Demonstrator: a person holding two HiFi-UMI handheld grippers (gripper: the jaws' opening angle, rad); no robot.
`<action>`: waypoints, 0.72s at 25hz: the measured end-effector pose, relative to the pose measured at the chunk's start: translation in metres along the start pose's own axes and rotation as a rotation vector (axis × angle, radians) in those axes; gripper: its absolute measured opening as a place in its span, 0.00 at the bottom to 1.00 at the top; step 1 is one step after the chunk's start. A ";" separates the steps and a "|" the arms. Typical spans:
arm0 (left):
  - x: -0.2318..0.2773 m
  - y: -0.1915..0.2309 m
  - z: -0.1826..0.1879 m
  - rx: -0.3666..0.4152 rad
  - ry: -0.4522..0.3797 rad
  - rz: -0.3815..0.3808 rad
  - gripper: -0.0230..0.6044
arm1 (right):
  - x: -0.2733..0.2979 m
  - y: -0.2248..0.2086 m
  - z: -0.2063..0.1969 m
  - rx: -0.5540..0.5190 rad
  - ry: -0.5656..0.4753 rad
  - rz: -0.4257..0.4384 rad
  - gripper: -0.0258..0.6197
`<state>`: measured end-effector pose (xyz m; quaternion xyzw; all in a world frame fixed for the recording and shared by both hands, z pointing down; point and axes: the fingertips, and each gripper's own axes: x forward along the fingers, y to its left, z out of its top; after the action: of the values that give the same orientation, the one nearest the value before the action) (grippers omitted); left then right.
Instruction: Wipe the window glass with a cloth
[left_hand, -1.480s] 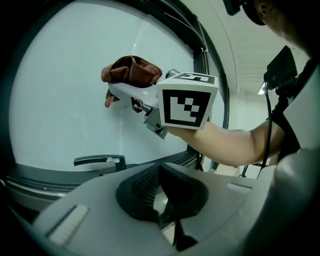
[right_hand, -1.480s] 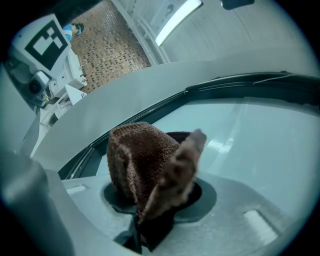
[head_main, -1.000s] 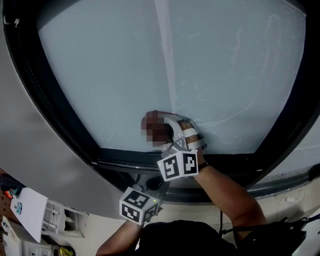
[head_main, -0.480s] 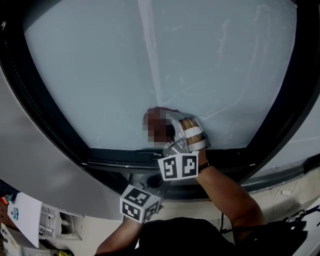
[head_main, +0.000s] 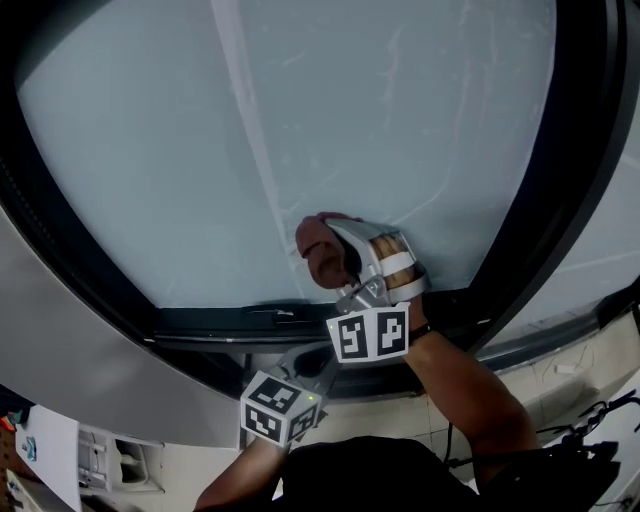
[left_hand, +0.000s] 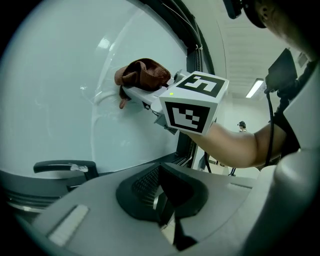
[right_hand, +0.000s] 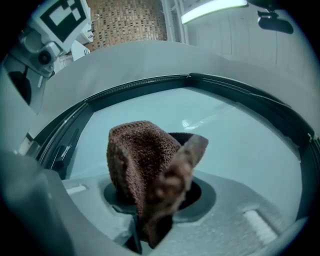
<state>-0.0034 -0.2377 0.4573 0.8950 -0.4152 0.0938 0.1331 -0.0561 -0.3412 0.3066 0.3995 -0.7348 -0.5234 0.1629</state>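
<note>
1. Right tool (right_hand: 150, 222): the jaws were clamped on a brown cloth (right_hand: 142, 160). The cloth bunched out of the tool's tip as a rounded, coarse-knit wad, with one loose flap hanging to the side.
2. Cloth: it lay against the window glass (head_main: 420, 120) directly ahead of the right tool's tip. It sat low on the pane, just above the dark window frame (head_main: 230, 322).
3. Glass: the pane was a pale, frosted blue-grey. Faint curved streaks spread beyond the tool, and a straight pale line ran up from beside the cloth.
4. Left tool (head_main: 305, 368): the jaws were drawn together with nothing between them. The tool hung below and behind the right tool, off the glass, with its tip toward the lower frame. A dark handle (left_hand: 65, 166) lay ahead and to its left.
</note>
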 end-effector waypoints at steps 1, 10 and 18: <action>0.003 -0.003 0.000 0.000 0.000 -0.005 0.06 | -0.003 -0.003 -0.005 0.000 0.005 -0.004 0.22; 0.027 -0.024 0.001 0.010 0.014 -0.040 0.06 | -0.032 -0.032 -0.048 0.023 0.048 -0.056 0.22; 0.041 -0.040 0.003 0.030 0.031 -0.057 0.06 | -0.057 -0.059 -0.083 0.040 0.076 -0.106 0.22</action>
<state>0.0535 -0.2432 0.4592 0.9068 -0.3860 0.1102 0.1287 0.0590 -0.3589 0.2974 0.4605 -0.7162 -0.5011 0.1547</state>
